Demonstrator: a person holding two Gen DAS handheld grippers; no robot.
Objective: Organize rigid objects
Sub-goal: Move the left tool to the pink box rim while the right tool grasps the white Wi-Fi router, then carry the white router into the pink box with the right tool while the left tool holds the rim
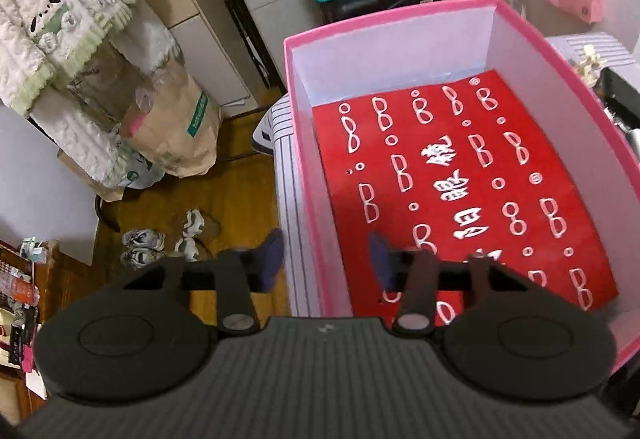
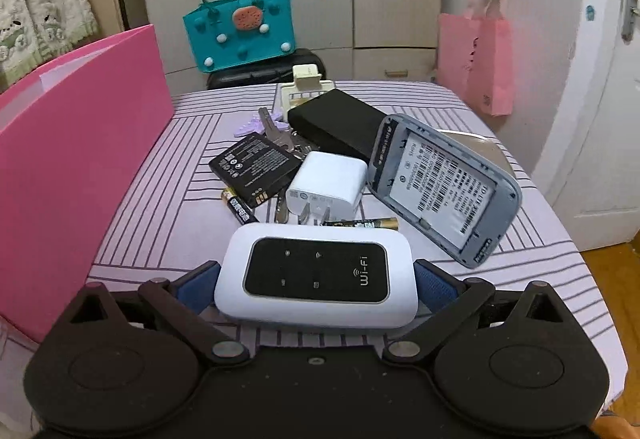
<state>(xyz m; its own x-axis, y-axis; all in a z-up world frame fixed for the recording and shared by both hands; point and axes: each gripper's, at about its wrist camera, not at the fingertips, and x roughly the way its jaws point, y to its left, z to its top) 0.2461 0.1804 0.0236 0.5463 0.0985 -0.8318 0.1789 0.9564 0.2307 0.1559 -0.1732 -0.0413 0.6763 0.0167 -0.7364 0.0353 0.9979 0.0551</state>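
My left gripper (image 1: 326, 259) straddles the left wall of the pink box (image 1: 308, 167). One blue finger (image 1: 268, 263) is outside the wall and the other is inside, clear of it, so the gripper is open. A red printed sheet (image 1: 460, 179) lies on the box floor. In the right wrist view a white Wi-Fi router (image 2: 316, 275) lies on the striped table (image 2: 160, 199). My right gripper (image 2: 316, 285) is shut on it, with the blue pads (image 2: 196, 287) against its two short ends.
Behind the router lie a white charger (image 2: 330, 183), a flat black battery (image 2: 256, 167), two AA cells (image 2: 240, 207), keys (image 2: 276, 131), a black box (image 2: 340, 123) and a grey router back cover (image 2: 444, 191). The pink box's outer side (image 2: 80, 159) stands at the left. Shoes (image 1: 160, 239) sit on the floor.
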